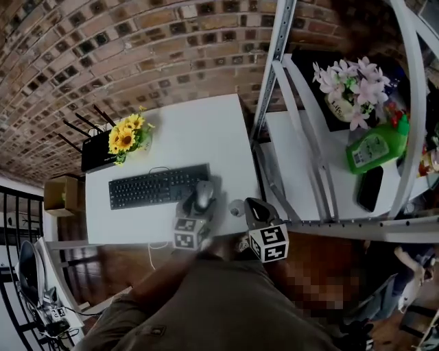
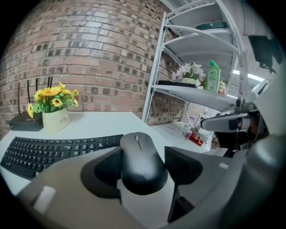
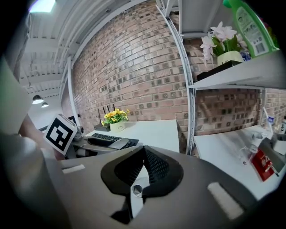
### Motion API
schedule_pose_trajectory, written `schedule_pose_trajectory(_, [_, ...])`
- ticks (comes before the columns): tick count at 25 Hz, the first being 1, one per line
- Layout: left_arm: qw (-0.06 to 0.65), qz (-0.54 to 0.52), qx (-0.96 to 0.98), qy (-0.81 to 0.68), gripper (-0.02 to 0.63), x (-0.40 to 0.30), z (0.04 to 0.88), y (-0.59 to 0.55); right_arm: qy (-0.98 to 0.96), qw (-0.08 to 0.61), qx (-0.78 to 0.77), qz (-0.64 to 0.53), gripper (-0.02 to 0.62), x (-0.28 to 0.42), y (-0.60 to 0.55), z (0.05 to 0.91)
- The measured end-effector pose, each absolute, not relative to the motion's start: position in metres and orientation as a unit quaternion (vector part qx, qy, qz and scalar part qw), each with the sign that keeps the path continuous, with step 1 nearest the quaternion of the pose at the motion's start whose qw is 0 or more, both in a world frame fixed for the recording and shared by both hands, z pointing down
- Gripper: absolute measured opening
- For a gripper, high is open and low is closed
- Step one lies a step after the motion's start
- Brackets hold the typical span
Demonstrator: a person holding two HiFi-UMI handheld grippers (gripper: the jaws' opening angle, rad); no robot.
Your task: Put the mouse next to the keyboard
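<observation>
My left gripper (image 2: 143,160) clamps its jaws on the smooth black mouse (image 2: 139,147), just beside the keyboard (image 2: 53,150). My right gripper (image 3: 144,151) has its jaws together.

Red-brown brick wall (image 1: 137,48), white desk (image 1: 199,130), grey metal shelving (image 1: 274,58), brown wooden floor (image 1: 113,269), bright ceiling light (image 3: 42,5).

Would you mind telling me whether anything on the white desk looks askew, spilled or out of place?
Nothing stands out. The black keyboard lies square on the white desk, the black computer mouse rests at its right end within the left claw, and the potted sunflowers stand upright.
</observation>
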State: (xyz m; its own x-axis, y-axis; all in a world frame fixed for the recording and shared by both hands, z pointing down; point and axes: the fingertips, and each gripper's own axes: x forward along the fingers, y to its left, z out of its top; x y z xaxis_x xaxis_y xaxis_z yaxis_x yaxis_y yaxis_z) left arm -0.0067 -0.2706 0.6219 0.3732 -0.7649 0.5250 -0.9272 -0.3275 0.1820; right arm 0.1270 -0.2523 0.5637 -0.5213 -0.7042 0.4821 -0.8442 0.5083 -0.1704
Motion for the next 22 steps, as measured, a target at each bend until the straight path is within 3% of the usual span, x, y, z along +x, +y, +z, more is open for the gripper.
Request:
schedule_pose_trajectory(9, [0.25,0.189,0.799,-0.514,0.296,0.045,0.642,-0.271,-0.848,0.189,0.457,0.188,0.014,0.157,-0.254,0.565])
schedule_pose_trajectory(22, [0.285,0.209,0.778,-0.52,0.296,0.061,0.672,-0.273,-0.843,0.207,0.458,0.193,0.014,0.168,-0.25,0.574])
